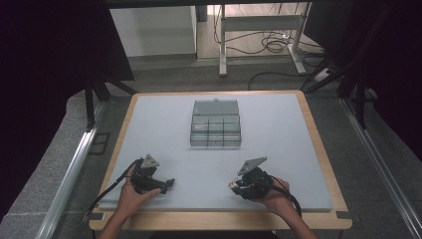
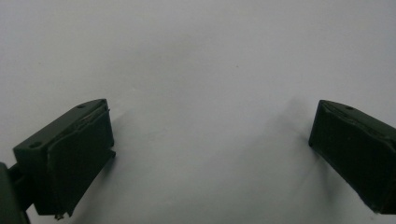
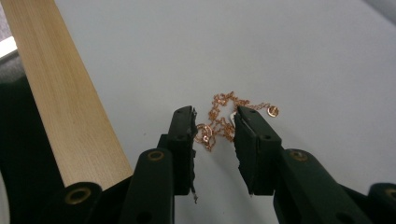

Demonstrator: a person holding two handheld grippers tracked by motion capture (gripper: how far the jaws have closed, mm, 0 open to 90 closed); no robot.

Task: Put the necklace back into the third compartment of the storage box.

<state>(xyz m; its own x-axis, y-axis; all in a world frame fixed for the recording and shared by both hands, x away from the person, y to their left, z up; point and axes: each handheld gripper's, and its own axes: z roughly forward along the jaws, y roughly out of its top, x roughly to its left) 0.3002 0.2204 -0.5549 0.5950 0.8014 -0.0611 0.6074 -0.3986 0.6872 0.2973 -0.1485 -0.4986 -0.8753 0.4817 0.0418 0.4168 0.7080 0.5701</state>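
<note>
Two jaws of my right hand-held gripper (image 3: 215,123) stood apart, straddling a chain (image 3: 224,119) lying crosswise on the table (image 3: 303,56).

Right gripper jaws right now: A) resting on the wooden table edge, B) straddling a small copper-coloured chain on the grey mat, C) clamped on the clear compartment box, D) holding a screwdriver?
B: in the right gripper view, the right gripper has its black jaws apart on either side of the small copper-coloured chain, which lies bunched on the grey mat.
</note>
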